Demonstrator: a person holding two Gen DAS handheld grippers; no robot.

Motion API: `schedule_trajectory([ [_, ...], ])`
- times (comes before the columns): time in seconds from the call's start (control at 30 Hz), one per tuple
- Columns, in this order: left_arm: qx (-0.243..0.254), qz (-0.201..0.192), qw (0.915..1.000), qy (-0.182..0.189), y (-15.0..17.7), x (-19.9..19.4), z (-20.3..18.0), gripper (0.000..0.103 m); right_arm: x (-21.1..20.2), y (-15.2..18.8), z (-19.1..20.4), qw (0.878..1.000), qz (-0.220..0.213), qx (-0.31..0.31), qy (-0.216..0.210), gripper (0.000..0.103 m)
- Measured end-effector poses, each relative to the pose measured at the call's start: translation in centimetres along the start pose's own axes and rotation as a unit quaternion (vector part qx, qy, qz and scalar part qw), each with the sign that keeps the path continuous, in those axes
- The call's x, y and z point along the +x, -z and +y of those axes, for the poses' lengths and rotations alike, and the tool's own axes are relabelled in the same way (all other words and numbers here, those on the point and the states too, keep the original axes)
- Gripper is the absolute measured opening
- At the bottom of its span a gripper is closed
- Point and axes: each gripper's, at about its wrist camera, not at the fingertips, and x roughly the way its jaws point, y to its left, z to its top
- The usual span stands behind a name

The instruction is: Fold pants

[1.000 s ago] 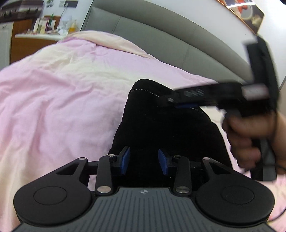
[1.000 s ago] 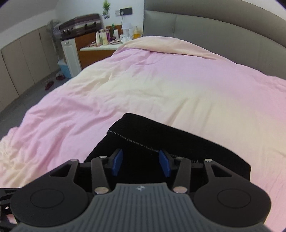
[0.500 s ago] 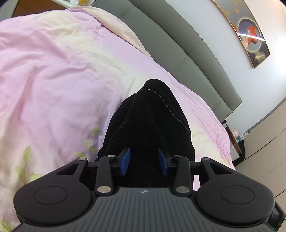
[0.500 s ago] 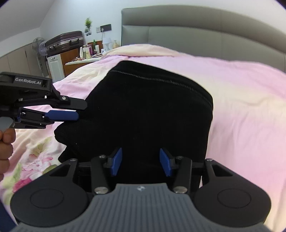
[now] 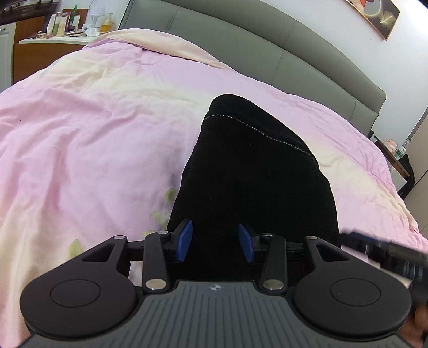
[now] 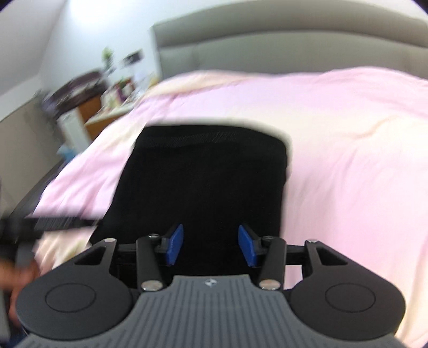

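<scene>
Folded black pants lie as a long bundle on the pink duvet, with a stitched hem at the far end. My left gripper sits low at the near end of the pants. Its jaws are opening, and the blue pads stand apart over the black fabric without pressing it. In the right wrist view the pants run straight away from my right gripper, whose pads are also apart above the near edge. The right gripper shows blurred at the lower right of the left wrist view.
A grey padded headboard runs behind the bed. A bedside counter with bottles stands at the far left, and a framed picture hangs on the wall. A hand holds the left gripper.
The right gripper left the far end of the pants and swung round to the near end, beside the left gripper. The left pads stand slightly wider apart.
</scene>
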Motion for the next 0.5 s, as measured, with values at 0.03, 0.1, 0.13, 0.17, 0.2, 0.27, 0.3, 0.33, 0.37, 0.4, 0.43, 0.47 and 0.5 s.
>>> schedule_trajectory([
  [0.03, -0.004, 0.000, 1.0000, 0.002, 0.0, 0.0, 0.2, 0.048, 0.5, -0.9, -0.6, 1.000, -0.006, 0.014, 0.005, 0.045],
  [0.1, -0.017, 0.001, 0.9998, 0.009, -0.2, 0.1, 0.7, 0.048, 1.9, -2.6, -1.8, 0.999, -0.016, 0.044, 0.010, 0.045],
  [0.13, -0.023, 0.002, 0.9997, 0.013, -0.2, 0.1, 0.9, 0.048, 2.9, -3.5, -2.3, 0.998, -0.018, 0.056, 0.011, 0.045],
  [0.17, -0.028, 0.003, 0.9995, 0.017, -0.3, 0.2, 1.1, 0.048, 4.0, -4.4, -2.6, 0.998, -0.016, 0.065, 0.011, 0.045],
  [0.2, -0.033, 0.004, 0.9993, 0.020, -0.3, 0.3, 1.2, 0.048, 5.2, -5.1, -2.8, 0.998, -0.012, 0.067, 0.012, 0.045],
  [0.27, -0.038, 0.003, 0.9990, 0.024, -0.2, 0.4, 1.5, 0.048, 7.6, -6.6, -2.7, 0.998, 0.002, 0.059, 0.023, 0.046],
  [0.3, -0.041, 0.003, 0.9988, 0.026, -0.2, 0.5, 1.6, 0.048, 8.8, -7.1, -2.5, 0.998, 0.009, 0.051, 0.029, 0.047],
  [0.33, -0.045, 0.003, 0.9986, 0.028, -0.2, 0.6, 1.7, 0.048, 10.0, -7.7, -2.5, 0.998, 0.016, 0.048, 0.031, 0.048],
  [0.37, -0.050, 0.002, 0.9983, 0.030, -0.3, 0.6, 1.8, 0.048, 11.1, -8.3, -2.7, 0.998, 0.026, 0.052, 0.029, 0.054],
  [0.4, -0.053, 0.001, 0.9980, 0.034, -0.3, 0.6, 1.9, 0.048, 12.1, -8.7, -3.0, 0.997, 0.038, 0.060, 0.029, 0.056],
  [0.43, -0.056, 0.001, 0.9977, 0.038, -0.4, 0.6, 2.0, 0.048, 13.0, -9.1, -3.2, 0.996, 0.046, 0.069, 0.031, 0.058],
  [0.47, -0.058, 0.001, 0.9975, 0.041, -0.4, 0.6, 2.1, 0.048, 13.5, -9.2, -3.3, 0.995, 0.050, 0.076, 0.033, 0.060],
  [0.5, -0.058, 0.001, 0.9974, 0.042, -0.4, 0.7, 2.1, 0.048, 14.0, -9.6, -3.6, 0.995, 0.050, 0.080, 0.035, 0.061],
])
